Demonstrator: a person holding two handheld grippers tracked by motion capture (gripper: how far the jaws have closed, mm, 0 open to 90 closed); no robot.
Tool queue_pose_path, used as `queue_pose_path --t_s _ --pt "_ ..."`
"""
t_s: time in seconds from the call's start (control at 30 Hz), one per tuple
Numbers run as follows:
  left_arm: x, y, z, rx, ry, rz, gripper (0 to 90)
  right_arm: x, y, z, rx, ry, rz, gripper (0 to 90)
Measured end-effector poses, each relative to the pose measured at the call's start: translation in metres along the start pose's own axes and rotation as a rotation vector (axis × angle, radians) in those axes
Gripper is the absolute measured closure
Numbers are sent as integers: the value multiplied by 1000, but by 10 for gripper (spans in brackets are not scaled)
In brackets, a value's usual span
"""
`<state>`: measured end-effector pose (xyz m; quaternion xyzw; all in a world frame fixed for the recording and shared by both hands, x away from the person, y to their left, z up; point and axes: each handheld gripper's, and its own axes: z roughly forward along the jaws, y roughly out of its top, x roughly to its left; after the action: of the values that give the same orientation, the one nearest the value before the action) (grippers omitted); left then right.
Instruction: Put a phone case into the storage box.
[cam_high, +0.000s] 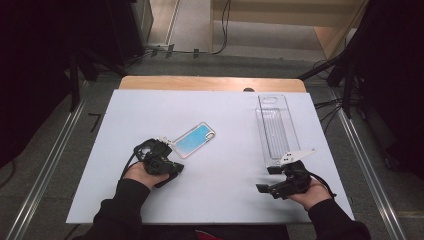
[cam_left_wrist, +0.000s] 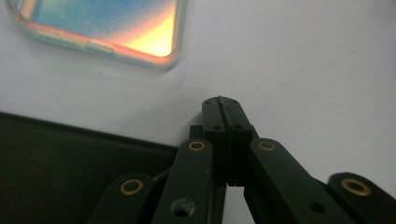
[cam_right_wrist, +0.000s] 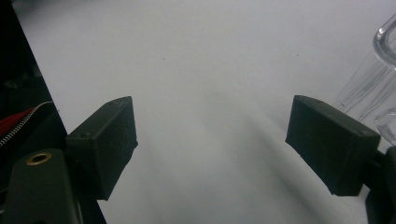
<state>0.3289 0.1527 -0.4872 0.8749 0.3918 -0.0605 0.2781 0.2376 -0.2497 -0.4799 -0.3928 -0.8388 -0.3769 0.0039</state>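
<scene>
The left claw (cam_high: 161, 156) is resting clenched on the white surface (cam_high: 225, 165) with nothing between its jaws, just near of the iridescent phone case (cam_high: 195, 140) lying flat. At the right, the right claw (cam_high: 267, 179) is hovering released, just near of the clear plastic tray (cam_high: 274, 130).

The phone case (cam_high: 194, 140) near the left gripper (cam_high: 170, 149) looks like soft, see-through plastic at the rim; its back is shiny, with blue, pink and yellow glints; the tray (cam_high: 274, 131) on the right is clear, hard plastic with ridges, and glossy; the table top (cam_high: 225, 185) is white, smooth and matt; its far edge looks like pale wood; both grippers are matt black plastic with small brass-coloured rivets; the right gripper (cam_high: 265, 179) carries a flat grey plate; the sleeves (cam_high: 122, 210) look like dark cloth.
</scene>
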Motion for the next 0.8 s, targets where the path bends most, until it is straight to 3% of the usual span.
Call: queue_pose_path --t_s 0.33,0.8 --pt "5 -4 -5 12 -9 -10 897 0 0 -1 -1 0 1 144" --pt "18 -18 -21 27 35 -27 896 1 0 0 1 -5 -4 144"
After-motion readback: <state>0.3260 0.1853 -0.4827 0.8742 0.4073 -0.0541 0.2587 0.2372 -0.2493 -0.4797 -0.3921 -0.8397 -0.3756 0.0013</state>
